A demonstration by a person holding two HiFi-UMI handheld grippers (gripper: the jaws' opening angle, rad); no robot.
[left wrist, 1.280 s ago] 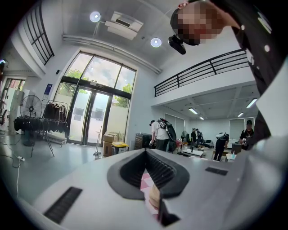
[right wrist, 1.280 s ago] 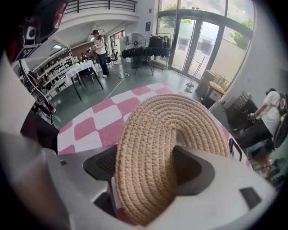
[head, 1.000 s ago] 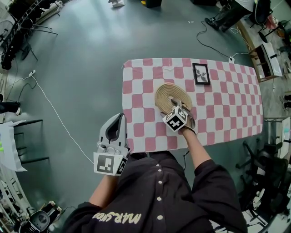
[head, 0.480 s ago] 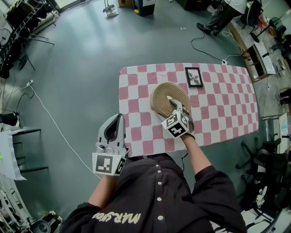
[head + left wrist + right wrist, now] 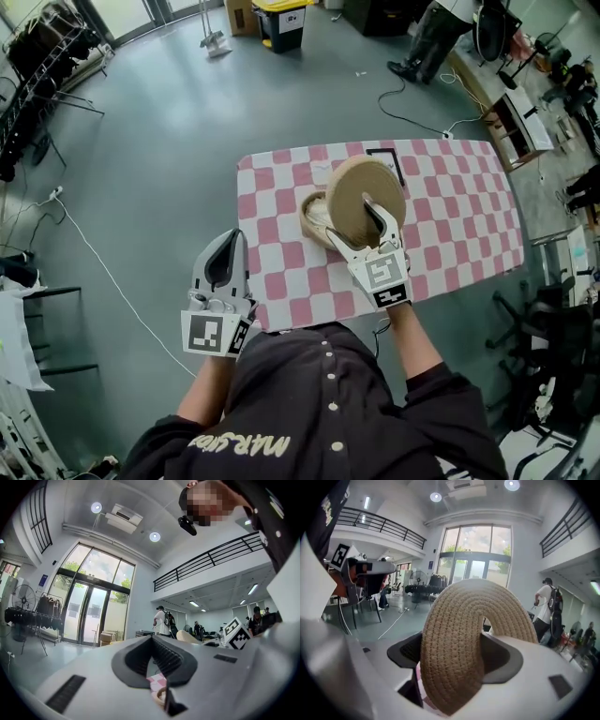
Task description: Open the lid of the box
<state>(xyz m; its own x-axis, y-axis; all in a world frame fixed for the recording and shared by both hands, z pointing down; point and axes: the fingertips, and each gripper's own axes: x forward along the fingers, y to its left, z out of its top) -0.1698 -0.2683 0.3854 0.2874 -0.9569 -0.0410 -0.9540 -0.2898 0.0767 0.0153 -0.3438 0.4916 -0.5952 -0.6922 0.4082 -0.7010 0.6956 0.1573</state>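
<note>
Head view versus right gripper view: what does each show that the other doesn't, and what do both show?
Only the head view: the open box, its inside exposed, and the whole checkered table. Only the right gripper view: the dark pads pressing the lid's rim from both sides. Both: the woven lid held above the box, clamped in the right gripper.

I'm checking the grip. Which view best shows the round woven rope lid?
The right gripper view: the round woven rope lid fills it, clamped by the right gripper. Head view shows it small, tilted above the woven box; left gripper view, a distant sliver.
</note>
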